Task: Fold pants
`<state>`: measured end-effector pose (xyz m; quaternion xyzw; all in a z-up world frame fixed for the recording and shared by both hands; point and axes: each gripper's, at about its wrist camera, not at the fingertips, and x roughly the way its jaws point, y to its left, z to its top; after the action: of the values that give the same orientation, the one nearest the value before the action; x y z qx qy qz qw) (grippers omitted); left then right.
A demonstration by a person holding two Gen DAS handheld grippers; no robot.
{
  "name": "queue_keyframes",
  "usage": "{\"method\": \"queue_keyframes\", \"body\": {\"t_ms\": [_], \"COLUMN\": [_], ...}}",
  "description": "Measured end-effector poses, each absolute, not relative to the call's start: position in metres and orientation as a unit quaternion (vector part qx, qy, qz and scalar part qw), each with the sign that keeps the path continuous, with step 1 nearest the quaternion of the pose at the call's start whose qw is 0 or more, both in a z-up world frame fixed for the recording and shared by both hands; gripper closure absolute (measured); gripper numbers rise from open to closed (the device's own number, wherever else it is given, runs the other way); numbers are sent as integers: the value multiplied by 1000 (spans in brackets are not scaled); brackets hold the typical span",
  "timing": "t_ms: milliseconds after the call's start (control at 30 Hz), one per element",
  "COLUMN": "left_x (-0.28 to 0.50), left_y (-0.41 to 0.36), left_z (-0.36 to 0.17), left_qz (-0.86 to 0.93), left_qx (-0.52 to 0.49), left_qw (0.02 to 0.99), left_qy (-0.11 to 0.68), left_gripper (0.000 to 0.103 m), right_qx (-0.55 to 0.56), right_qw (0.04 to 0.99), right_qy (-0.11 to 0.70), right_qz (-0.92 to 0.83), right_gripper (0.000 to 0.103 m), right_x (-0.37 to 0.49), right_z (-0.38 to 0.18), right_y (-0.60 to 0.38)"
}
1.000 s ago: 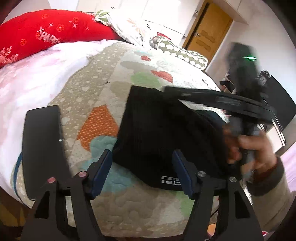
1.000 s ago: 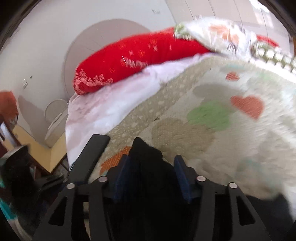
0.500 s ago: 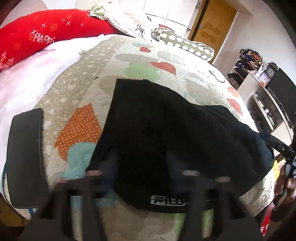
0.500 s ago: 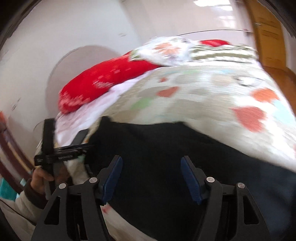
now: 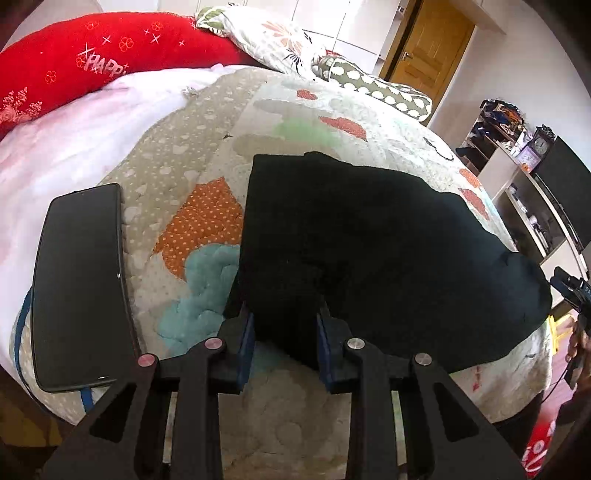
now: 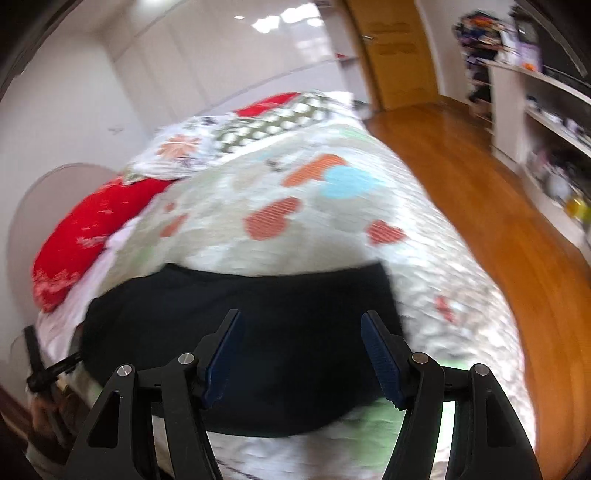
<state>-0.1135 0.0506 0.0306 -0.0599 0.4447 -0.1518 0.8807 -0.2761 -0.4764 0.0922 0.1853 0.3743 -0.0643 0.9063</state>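
Observation:
The black pants point(image 5: 369, 236) lie folded in a broad band on the patterned quilt point(image 5: 207, 155) at the near edge of the bed. My left gripper point(image 5: 284, 332) is shut on the pants' near edge, with black cloth bunched between its blue pads point(image 5: 246, 341). In the right wrist view the pants point(image 6: 258, 317) stretch across the bed's near side. My right gripper point(image 6: 301, 354) hovers over them with its jaws wide apart and nothing between them. The right gripper also shows at the far right of the left wrist view point(image 5: 572, 291).
A black phone point(image 5: 79, 284) lies on the quilt to the left of the pants. A red pillow point(image 5: 103, 59) and patterned pillows point(image 5: 280, 33) lie at the head of the bed. A wooden floor point(image 6: 491, 206), shelves point(image 6: 546, 122) and a door point(image 5: 424, 48) are to the right.
My left gripper has closed on the pants' near edge. My right gripper has let go of the pants, opened and swung away to the right end of the bed.

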Motion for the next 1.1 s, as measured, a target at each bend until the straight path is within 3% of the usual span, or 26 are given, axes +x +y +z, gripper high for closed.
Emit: {"method": "queue_keyframes", "body": {"t_ms": [200,233,267,300,367,500,667,733,833,1100], "left_x": [-122,-122,-121,-118,-115,-114,-130,-137,-146,-120], "left_y": [45,44,43,42,42,42,65,72,78,24], "left_z": [58,60,61,60,56,39,49,62,86,94], "left_qz": [-150,-149,-147,-142,-138,-122,-96,-74,-56,-106], "left_qx": [-38,-34,-32,-32,-35,-37,-66,-59,-52,-35], "left_qw": [896,898,898,898,897,887,892,901,917,919], "left_qy": [417,414,413,415,419,443,438,423,391,378], "left_gripper": [76,76,76,76,76,60,32,31,30,24], "right_qx": [189,184,168,155,127,95,131,133,127,79], "right_qw": [896,894,896,899,908,884,895,908,924,905], "right_qy": [393,401,404,401,392,444,411,387,362,398], "right_qz": [-86,-79,-79,-79,-81,-109,-116,-90,-9,128], "right_gripper": [37,54,87,93,93,88,66,63,50,49], "right_x": [-264,-259,-255,-256,-257,-253,-268,-269,-259,-173], "right_z": [72,69,71,74,81,58,78,95,114,89], "right_y": [-489,-488,-484,-480,-472,-472,-480,-473,-443,-334]}}
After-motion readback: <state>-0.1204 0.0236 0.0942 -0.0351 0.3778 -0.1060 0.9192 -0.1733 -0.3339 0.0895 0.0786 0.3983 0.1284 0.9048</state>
